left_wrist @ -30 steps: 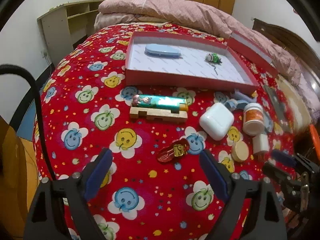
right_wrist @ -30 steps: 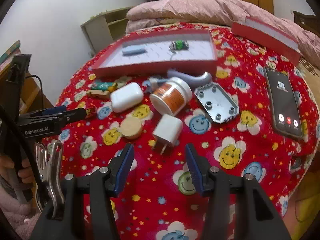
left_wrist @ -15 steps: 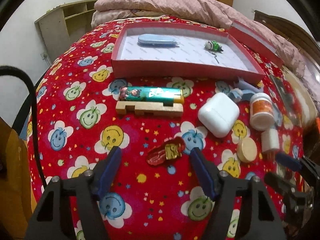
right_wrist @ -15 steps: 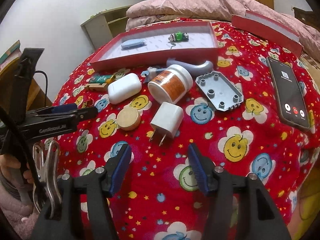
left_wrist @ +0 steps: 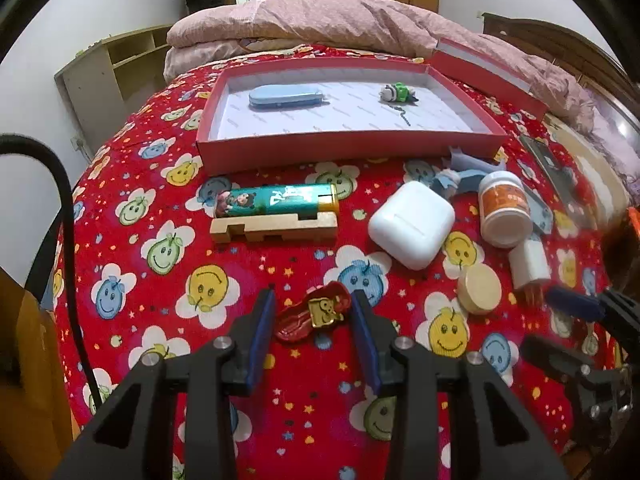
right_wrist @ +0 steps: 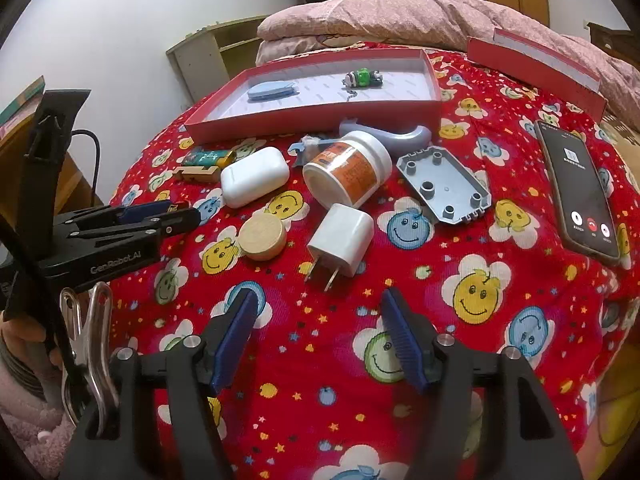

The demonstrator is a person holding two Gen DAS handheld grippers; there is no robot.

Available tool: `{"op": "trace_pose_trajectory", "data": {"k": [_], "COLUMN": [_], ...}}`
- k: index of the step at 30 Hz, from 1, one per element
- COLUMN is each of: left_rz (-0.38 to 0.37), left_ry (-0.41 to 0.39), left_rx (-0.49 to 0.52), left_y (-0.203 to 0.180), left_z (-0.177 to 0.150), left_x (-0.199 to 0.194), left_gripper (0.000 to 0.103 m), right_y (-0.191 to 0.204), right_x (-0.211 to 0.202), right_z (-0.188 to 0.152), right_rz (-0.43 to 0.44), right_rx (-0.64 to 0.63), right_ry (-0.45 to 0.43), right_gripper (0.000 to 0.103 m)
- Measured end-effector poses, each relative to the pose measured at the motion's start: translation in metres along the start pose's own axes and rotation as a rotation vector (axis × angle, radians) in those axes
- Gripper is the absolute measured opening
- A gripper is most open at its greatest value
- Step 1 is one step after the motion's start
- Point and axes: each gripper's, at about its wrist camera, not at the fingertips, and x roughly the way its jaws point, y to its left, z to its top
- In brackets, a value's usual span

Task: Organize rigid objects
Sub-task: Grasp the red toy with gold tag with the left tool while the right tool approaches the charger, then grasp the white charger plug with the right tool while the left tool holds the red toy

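Note:
A red and gold keychain charm [left_wrist: 314, 316] lies on the red smiley bedspread between the blue pads of my left gripper [left_wrist: 313, 325], which stands narrowly open around it. A red box tray [left_wrist: 348, 146] at the back holds a blue case [left_wrist: 285, 98] and a small green toy [left_wrist: 397, 94]. My right gripper [right_wrist: 320, 334] is open and empty, just short of a white plug adapter [right_wrist: 342, 240]. Nearby lie a wooden disc [right_wrist: 262, 237], a white earbud case [right_wrist: 254, 176], and an orange-labelled white jar [right_wrist: 347, 168].
A green lighter [left_wrist: 276, 199] rests against a wooden block [left_wrist: 274, 229]. A grey plastic plate [right_wrist: 444, 181], a grey hook [right_wrist: 404, 134] and a phone [right_wrist: 578, 188] lie to the right. The red box lid [right_wrist: 534, 70] leans against the pink quilt [right_wrist: 420, 20]. Shelves [left_wrist: 108, 68] stand far left.
My left gripper has moved forward and narrowed around the keychain charm. My right gripper has edged closer to the plug adapter, still open.

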Motion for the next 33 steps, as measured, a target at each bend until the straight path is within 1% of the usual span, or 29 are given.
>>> {"op": "trace_pose_trajectory", "data": {"k": [6,11,17,19,23,24,27,28,32,33], "left_rz": [-0.019,-0.034,-0.047,-0.054,-0.067,-0.066,-0.064,-0.065,-0.068,-0.07], "left_ry": [0.003,0.005,-0.003,-0.004,-0.003,-0.006,-0.016,-0.018,-0.019,-0.019], "left_rx": [-0.015,-0.025,-0.036,-0.044,-0.057,-0.058,-0.058,-0.059,-0.054,-0.053], "left_y": [0.005,0.008,0.011,0.013,0.016,0.016,0.015,0.015,0.013,0.013], "left_z": [-0.002,-0.001,-0.001,-0.001,0.0,0.0,0.001,0.002,0.002,0.002], "left_x": [-0.004,-0.005,-0.008,-0.008,-0.011,-0.013,-0.016,-0.018,-0.021,-0.022], "left_gripper": [0.04,0.04,0.04,0.04,0.04,0.04,0.04,0.04,0.04,0.04], "right_y": [-0.001,0.001,0.001,0.001,0.0,0.001,0.0,-0.001,-0.005,-0.005], "right_x": [0.0,-0.001,0.01,0.014,0.018,0.018,0.018,0.018,0.016,0.015], "right_z": [0.008,0.021,0.027,0.027,0.025,0.025,0.024,0.024,0.023,0.023], "right_rz": [0.025,-0.005,-0.031,-0.046,-0.058,-0.061,-0.085,-0.09,-0.072,-0.067], "right_rx": [0.01,0.013,0.028,0.031,0.037,0.036,0.034,0.036,0.047,0.048], "right_ry": [0.017,-0.011,-0.005,0.003,0.004,0.002,-0.003,-0.004,-0.008,-0.007], "right_gripper": [0.066,0.066,0.059,0.055,0.051,0.049,0.036,0.034,0.032,0.03]}}
